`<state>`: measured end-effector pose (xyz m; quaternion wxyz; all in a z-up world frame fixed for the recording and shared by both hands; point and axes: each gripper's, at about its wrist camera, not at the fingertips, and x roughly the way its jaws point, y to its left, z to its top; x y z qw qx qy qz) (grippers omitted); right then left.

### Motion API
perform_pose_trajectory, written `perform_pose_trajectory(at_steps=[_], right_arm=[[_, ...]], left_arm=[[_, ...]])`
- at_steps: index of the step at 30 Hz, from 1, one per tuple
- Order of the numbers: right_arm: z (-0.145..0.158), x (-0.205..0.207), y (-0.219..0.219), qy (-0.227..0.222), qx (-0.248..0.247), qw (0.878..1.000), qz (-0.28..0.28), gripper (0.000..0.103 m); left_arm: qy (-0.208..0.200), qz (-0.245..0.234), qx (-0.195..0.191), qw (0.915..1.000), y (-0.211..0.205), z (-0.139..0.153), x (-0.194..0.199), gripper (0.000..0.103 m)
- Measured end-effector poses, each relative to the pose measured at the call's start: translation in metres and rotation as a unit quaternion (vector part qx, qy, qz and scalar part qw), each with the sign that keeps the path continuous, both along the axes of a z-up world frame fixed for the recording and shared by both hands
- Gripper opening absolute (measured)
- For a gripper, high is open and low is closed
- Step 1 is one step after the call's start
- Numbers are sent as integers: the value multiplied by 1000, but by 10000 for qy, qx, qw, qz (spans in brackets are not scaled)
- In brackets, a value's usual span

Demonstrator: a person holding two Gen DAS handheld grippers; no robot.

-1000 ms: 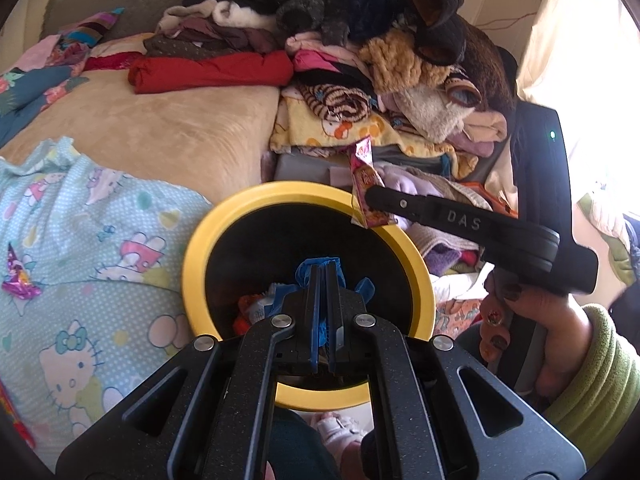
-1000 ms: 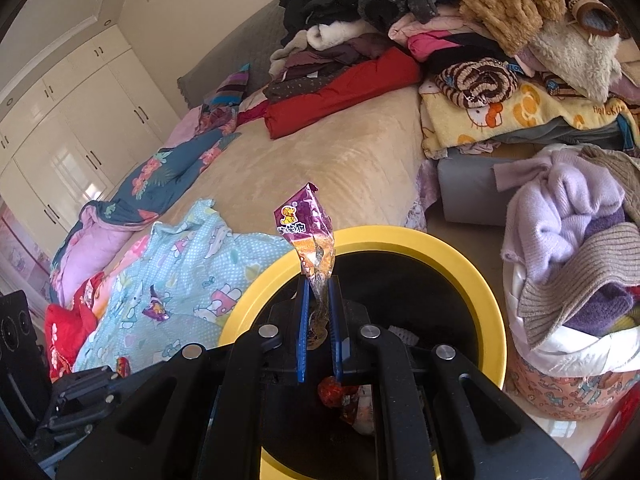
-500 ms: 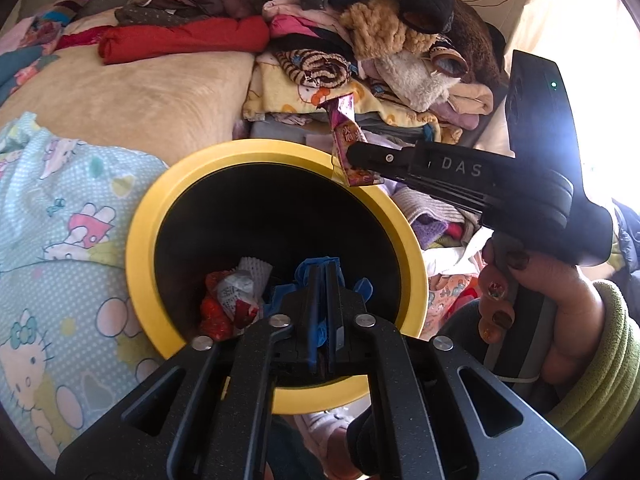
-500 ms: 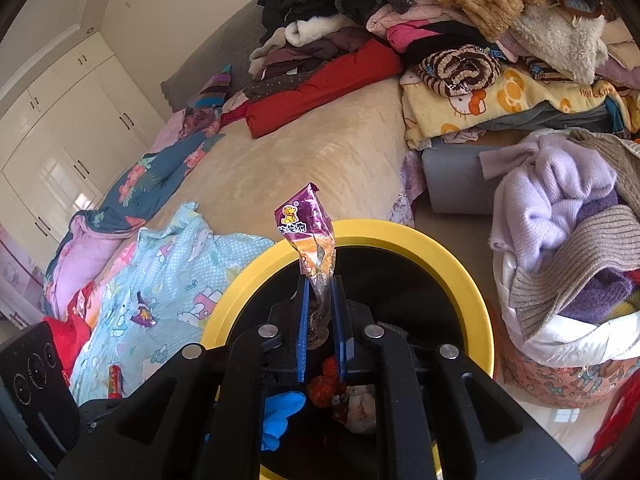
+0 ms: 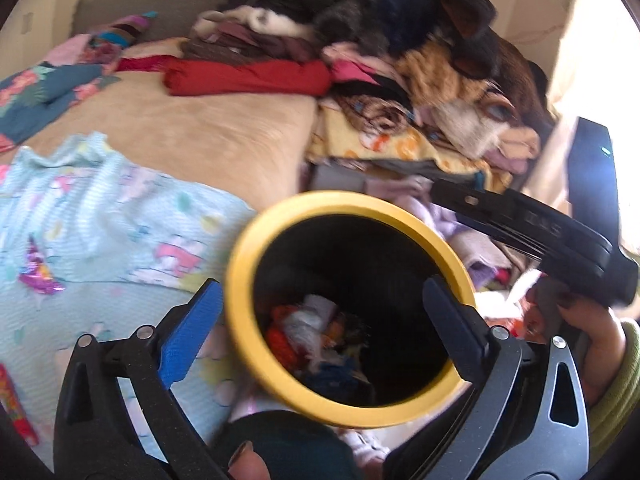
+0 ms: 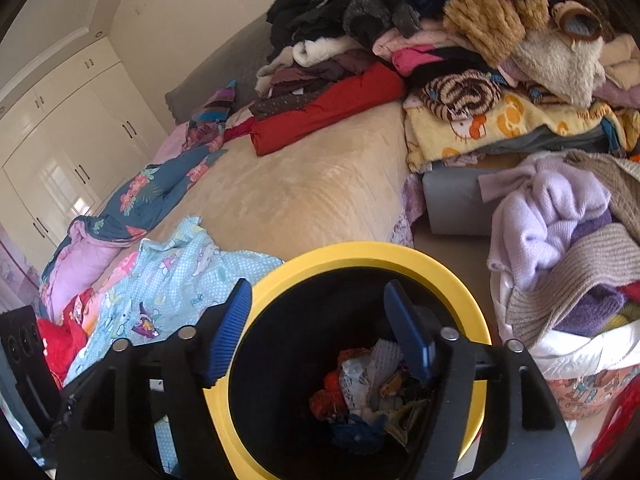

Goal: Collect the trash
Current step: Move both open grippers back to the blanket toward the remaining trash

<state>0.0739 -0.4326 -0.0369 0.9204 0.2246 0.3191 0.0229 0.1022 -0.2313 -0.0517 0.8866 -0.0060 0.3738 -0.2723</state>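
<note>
We hold both grippers over the bin [image 6: 372, 254], a black tub with a yellow rim. In the right wrist view, the right gripper [image 6: 320, 330] occupies 6 o'clock; its jaws are opening, stand wide apart, and hold nothing, with the bin mouth showing between the blue pads [image 6: 228, 332]. Directly below that gap, the trash [image 6: 372, 388] lies at the bin bottom: crumpled wrappers, white paper and a blue scrap. In the left wrist view, the left gripper [image 5: 320, 328] is likewise at 6 o'clock; its jaws are opening, spread to either side of the bin rim, and empty. At 3 o'clock in that view, a hand [image 5: 580, 320] in a green sleeve grips the right gripper's handle. Beyond the bin, at 9 o'clock, a light blue cartoon sheet [image 6: 176, 264] covers the near bed, and one purple wrapper [image 6: 144, 322] rests on it, well apart from the bin. A tan blanket [image 6: 304, 184] lies at 12 o'clock. Farther off, a clothes pile [image 6: 460, 40] rises from 12 to 2 o'clock, with a red garment [image 6: 332, 108] along its near edge. White wardrobes [image 6: 68, 136] stand at 10 o'clock.
</note>
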Motion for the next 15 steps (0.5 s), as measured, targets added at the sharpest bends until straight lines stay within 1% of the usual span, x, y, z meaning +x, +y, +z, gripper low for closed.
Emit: perform_pose_trajectory(at_steps=[2,7,15], right_arm=[[7,-1,7,-143,-113,9998,77,75],[20,-2,26,-382,-289,9985,277,80],[25,2,66,-456,-427,9953,746,80]], left_arm=[[-101,196,19,9998,11,4,1,92],[-178,559,-28,9983,37,12,4,92],[-262,994,-106,9947,71,21,5,92]])
